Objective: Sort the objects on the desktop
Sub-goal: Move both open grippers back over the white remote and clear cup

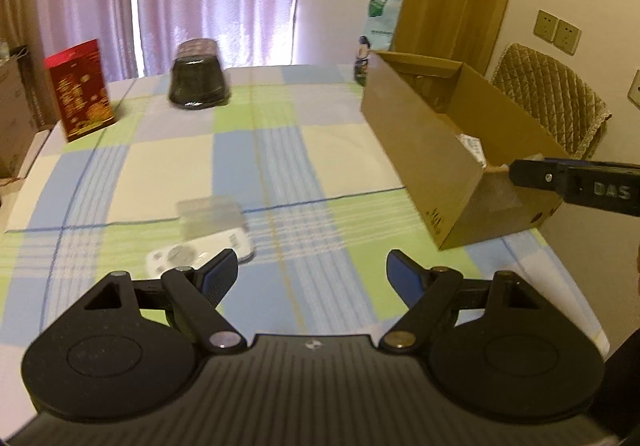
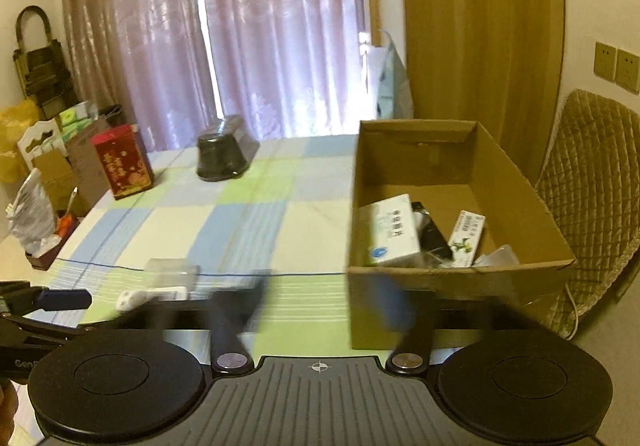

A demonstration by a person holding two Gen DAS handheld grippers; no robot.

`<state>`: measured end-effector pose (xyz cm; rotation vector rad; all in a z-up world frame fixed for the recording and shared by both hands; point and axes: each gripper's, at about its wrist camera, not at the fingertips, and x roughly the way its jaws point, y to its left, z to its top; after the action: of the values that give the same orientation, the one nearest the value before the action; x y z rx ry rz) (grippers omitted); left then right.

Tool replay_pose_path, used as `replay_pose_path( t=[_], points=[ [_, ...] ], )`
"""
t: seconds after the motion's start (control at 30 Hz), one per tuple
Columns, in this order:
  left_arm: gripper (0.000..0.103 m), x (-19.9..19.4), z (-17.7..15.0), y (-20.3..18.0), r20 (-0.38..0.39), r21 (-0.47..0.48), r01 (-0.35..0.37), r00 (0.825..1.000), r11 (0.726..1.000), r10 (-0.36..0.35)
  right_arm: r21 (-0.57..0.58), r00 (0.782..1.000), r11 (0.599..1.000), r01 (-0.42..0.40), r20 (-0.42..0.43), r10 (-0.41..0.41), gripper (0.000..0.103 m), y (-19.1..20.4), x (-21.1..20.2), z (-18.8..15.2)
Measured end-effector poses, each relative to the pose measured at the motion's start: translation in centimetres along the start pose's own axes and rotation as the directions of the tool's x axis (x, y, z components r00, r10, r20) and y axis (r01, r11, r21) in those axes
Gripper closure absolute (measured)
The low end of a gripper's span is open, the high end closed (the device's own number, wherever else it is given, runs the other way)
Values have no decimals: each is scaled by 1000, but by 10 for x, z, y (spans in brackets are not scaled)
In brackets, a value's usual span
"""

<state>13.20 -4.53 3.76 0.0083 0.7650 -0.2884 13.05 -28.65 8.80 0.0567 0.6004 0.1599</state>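
Left wrist view: the left gripper [image 1: 312, 266] hangs empty, jaws spread, near the remote [image 1: 200, 252]. The right gripper [image 2: 324, 300] is empty too. Next probably: grasp the remote, carry it to the box [image 1: 432, 166].

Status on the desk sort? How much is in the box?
Done: several small packages lie in the brown cardboard box. In hand: nothing; left gripper and right gripper are open. Left: white remote control, clear plastic case, black tub, red carton.
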Motion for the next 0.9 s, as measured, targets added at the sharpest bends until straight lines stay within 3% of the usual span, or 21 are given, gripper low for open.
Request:
replay_pose_path(
  t=[0.47,0.9],
  points=[
    [18,-22,-38,80,-34,-21,-130,991,991,129,-81,987,988,-130,-109,121,17,65,24,-32],
    [14,12,-35,104,-44,83,-113,992,990,116,-92,969,984,-153,-207,132,17,67,54,-52]
  ],
)
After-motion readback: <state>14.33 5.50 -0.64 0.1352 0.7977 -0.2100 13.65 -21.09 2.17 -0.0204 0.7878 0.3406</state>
